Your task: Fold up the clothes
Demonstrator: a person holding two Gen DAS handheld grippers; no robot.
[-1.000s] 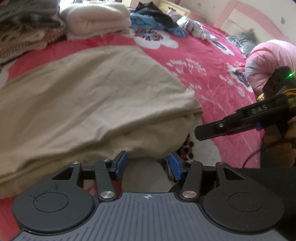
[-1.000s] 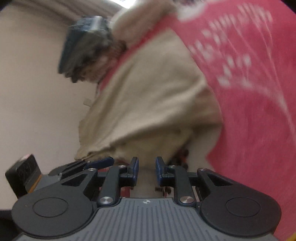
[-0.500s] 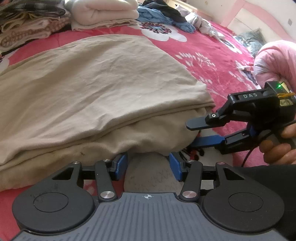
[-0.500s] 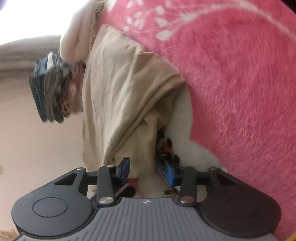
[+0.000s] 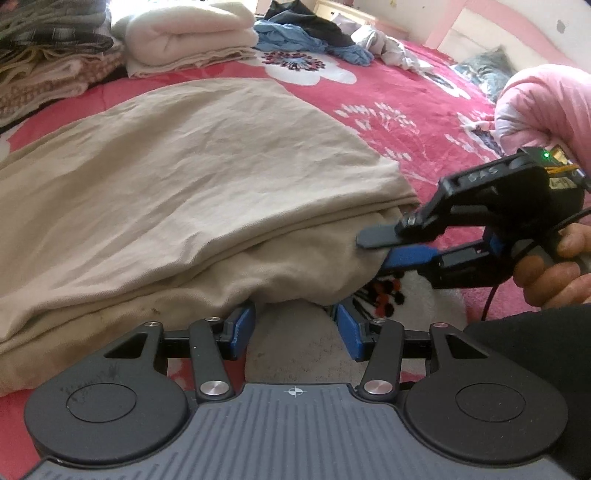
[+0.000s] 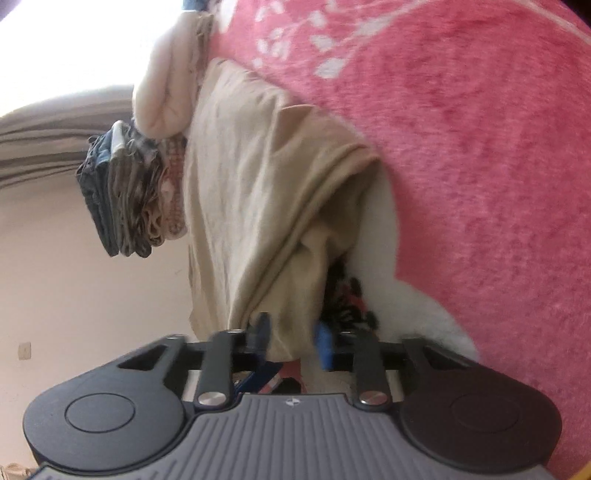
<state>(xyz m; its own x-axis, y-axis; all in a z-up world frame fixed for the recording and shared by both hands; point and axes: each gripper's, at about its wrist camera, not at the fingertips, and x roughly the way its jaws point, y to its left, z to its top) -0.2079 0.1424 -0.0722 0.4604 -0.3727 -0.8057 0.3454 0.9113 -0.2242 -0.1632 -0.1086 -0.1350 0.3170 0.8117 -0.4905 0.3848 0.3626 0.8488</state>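
Garment: a beige garment [image 5: 192, 177] lies folded in layers on the red flowered bed [image 5: 399, 110], its thick edge toward the bed's near edge.
Left gripper [image 5: 295, 328]: jaws stand partly apart at the garment's near edge; no cloth between the blue pads, nothing held.
Right gripper [image 5: 373, 245]: held by a hand [image 5: 554, 269], rolled on its side; jaws closing with the garment's corner fold between them.
Far edge of bed: folded stack [image 5: 48, 62], cream folded blanket [image 5: 192, 37], loose blue and dark clothes [image 5: 310, 33].
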